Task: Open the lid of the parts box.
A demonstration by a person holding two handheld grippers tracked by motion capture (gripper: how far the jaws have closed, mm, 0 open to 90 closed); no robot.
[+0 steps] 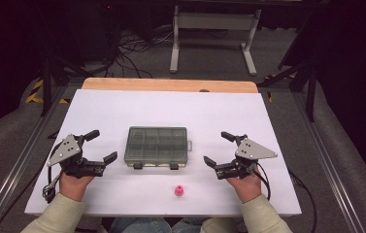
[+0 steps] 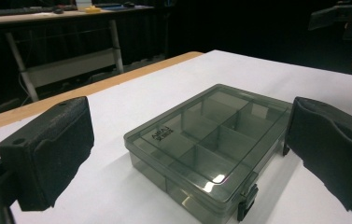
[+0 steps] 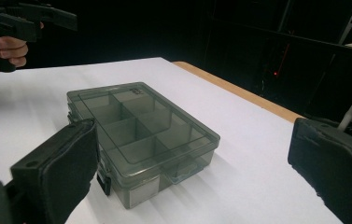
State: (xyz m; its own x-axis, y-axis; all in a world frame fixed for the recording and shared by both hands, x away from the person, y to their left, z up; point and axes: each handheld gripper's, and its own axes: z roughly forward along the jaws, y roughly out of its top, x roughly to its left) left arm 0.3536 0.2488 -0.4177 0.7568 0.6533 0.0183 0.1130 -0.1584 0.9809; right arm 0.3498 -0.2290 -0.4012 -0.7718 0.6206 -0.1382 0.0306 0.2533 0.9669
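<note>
Desk [image 1: 209, 109]: white top, wooden strip along its far edge. Compartment box [image 1: 157, 144]: smoky translucent plastic, lid down, two latches on its near side, lying flat at the middle of the desk. Left claw [image 1: 104, 145]: held to the left of the box, near it but not touching, jaws spread wide, released, gripping nothing. Right claw [image 1: 218, 149]: held to the right of the box, apart from it, jaws likewise wide apart and empty. Pink piece [image 1: 178, 191]: small, standing on the desk on the near side of the box, slightly right of its right latch, apart from both claws.
</note>
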